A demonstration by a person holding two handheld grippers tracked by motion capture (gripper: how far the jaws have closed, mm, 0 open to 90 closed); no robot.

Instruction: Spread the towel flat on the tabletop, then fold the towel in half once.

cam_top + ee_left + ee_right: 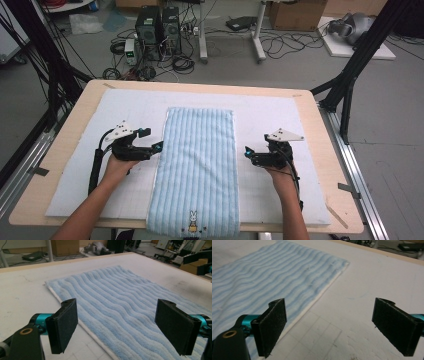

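A light blue ribbed towel [197, 165] lies flat and lengthwise on the white mat [280, 115]. Its near end, with a small rabbit emblem [193, 221], reaches the table's front edge. My left gripper [152, 140] hovers at the towel's left edge, open, with nothing between its pads. In the left gripper view the left gripper [120, 323] looks across the towel [120, 290]. My right gripper [248, 154] stands open just right of the towel, apart from it. In the right gripper view the right gripper [337, 325] is over bare mat, with the towel's edge [274, 272] beside its left pad.
The mat covers most of a wooden table [70, 130]. Black frame posts [350, 75] stand at both far corners. Beyond the table, computer towers [157, 30], cables and a cardboard box [295, 15] sit on the floor.
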